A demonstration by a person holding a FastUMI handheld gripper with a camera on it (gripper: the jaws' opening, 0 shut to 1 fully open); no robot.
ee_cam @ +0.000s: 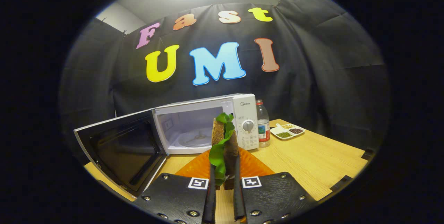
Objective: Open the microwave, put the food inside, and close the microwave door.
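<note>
Nearest the lens, the gripper [224, 179] has both fingers [211, 182] pressed against the sides of a sandwich [225, 140], which stands on edge between them with its green leaf [219, 154] hanging out on the left side. Holding it upright this way lets the fingers squeeze the two bread faces together, so the filling stays trapped instead of sliding out. The food sits just over an orange plate [253, 165] on the table [312, 154]; whether its lower edge touches the plate or hangs above it I cannot tell, since the fingers hide that spot.

Beyond the fingers the microwave [204, 123] stands with its door [121, 151] swung fully out to the left, so the first step looks done. Its cavity is lit and bare, the glass turntable [194, 139] waiting for the food. That wide-open door leaves a straight path ahead into the cavity.

A bottle [262, 123] stands just beside the microwave's control panel, and a small dish [287, 131] of beans lies near it, both well off the route.

Next, I judge, the sandwich must travel forward and slightly left, clearing the cavity sill. The loose leaf could catch there.
</note>
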